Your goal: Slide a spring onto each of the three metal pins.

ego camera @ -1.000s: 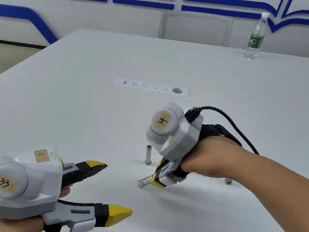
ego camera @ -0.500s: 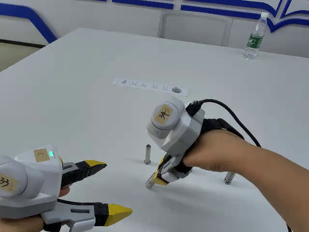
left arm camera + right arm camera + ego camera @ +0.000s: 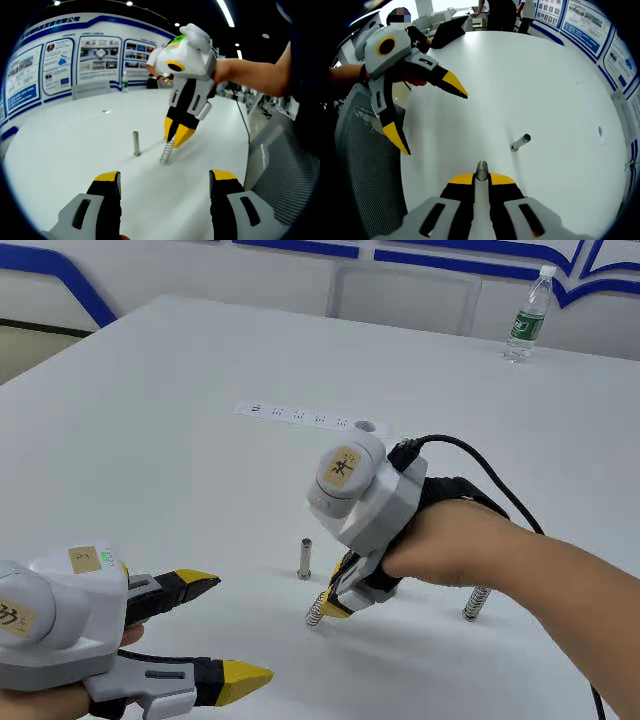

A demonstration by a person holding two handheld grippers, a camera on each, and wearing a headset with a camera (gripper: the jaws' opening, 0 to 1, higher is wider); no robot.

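Note:
My right gripper (image 3: 335, 606) is shut on the top of a steel spring (image 3: 317, 610), which hangs tilted with its lower end close to the white table (image 3: 150, 440). A bare upright metal pin (image 3: 305, 558) stands just left of and beyond it. In the left gripper view the spring (image 3: 166, 151) sits right of the pin (image 3: 135, 144). Along the right gripper's own shut jaws, the spring (image 3: 481, 170) points near the pin (image 3: 520, 142). Another spring (image 3: 476, 602) stands upright behind the right hand. My left gripper (image 3: 228, 632) is open and holds nothing at the near left.
A flush socket strip (image 3: 310, 418) lies mid-table, and a water bottle (image 3: 530, 315) stands at the far right edge. A black cable (image 3: 470, 475) trails from the right gripper. Chairs and people are beyond the table in the right gripper view.
The right gripper has lifted the spring from nearly flat to a steeper tilt and shifted slightly right. The upright spring behind the hand has come into sight. The left gripper has stayed still.

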